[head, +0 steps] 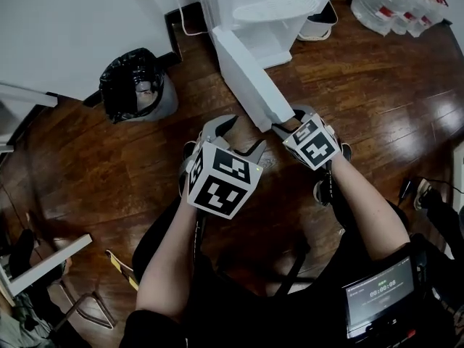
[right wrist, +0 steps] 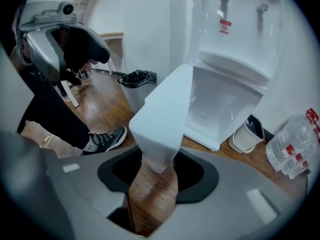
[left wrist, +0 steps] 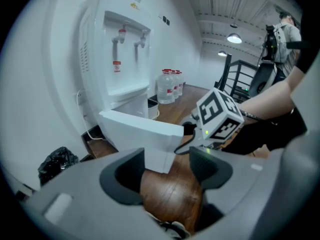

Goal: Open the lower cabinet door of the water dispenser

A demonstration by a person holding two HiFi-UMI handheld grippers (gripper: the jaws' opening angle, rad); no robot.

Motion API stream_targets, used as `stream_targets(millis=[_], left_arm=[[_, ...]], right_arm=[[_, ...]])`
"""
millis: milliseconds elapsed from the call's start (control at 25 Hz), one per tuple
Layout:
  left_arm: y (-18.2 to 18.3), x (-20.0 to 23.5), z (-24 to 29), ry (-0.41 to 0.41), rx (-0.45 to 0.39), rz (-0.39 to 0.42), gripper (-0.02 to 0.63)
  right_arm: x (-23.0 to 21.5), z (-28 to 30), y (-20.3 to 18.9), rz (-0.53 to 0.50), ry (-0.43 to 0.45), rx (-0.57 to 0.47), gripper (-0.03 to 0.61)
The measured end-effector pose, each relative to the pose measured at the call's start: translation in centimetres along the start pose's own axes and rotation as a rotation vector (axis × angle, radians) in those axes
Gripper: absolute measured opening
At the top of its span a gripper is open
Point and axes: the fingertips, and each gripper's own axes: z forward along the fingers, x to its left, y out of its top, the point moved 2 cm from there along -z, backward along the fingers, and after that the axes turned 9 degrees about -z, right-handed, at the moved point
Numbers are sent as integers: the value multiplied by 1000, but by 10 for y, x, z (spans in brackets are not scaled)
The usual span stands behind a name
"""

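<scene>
White cabinet door, corner hidden in the clenched right tool; left tool released, empty.

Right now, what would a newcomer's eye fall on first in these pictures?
The white water dispenser at the top of the head view, its lower cabinet door swung wide open over the wood floor. The right hand-held gripper clamps the door's free edge. A black-bagged bin stands left of the dispenser.

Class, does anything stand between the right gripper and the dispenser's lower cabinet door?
Nothing visible does: the free edge of the lower cabinet door sits between the jaws of the right gripper, which clamp it.
</scene>
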Motion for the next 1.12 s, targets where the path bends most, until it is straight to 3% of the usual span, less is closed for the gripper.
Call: stream_targets(millis=[200,360,840,1120], left_arm=[[-7,5,-9,-30,1,-23,299],[-2,21,-18,3,-24,-51,299],[-13,73,-32,103,-59,-139,252],[-4,100,-52,160,-152,-199,252]], right_arm=[[38,6,22,-99,67,-13,192],[58,10,44,-203,96,-35,156],[89,27,76,-178,172,-100,135],[108,44,104,-200,198,-126,126]])
